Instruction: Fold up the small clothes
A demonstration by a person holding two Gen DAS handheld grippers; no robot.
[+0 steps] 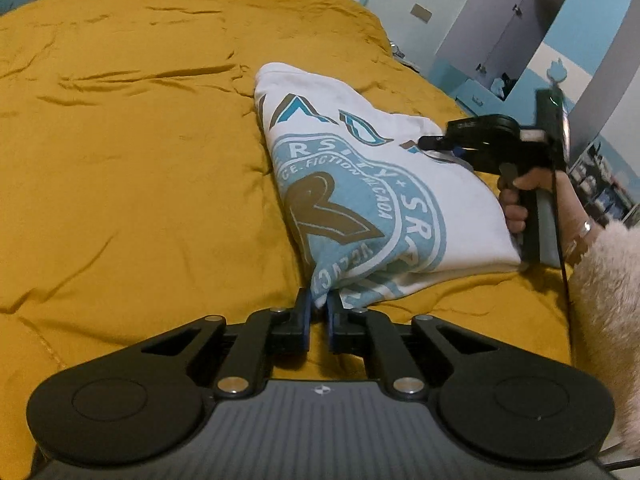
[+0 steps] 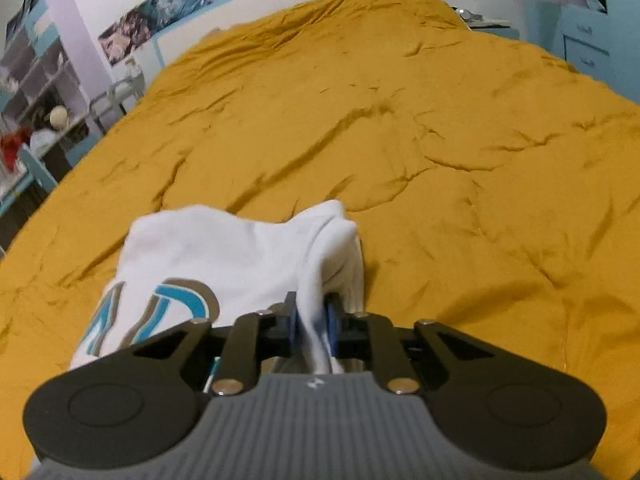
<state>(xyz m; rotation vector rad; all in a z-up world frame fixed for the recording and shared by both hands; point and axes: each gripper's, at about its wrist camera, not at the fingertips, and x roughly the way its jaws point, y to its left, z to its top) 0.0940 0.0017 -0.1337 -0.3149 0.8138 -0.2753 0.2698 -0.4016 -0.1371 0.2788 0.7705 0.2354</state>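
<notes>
Over the mustard bedspread [image 1: 120, 160], both tongs [image 1: 318, 312] [image 2: 314, 320] pinch a white, blue-crested shirt [image 1: 360, 200], folded and lifted

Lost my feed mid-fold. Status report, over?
Left gripper shut on white T-shirt corner. Right gripper shut on its other end. Shirt bunched, stretched over the mustard duvet. Nothing in the way.
</notes>
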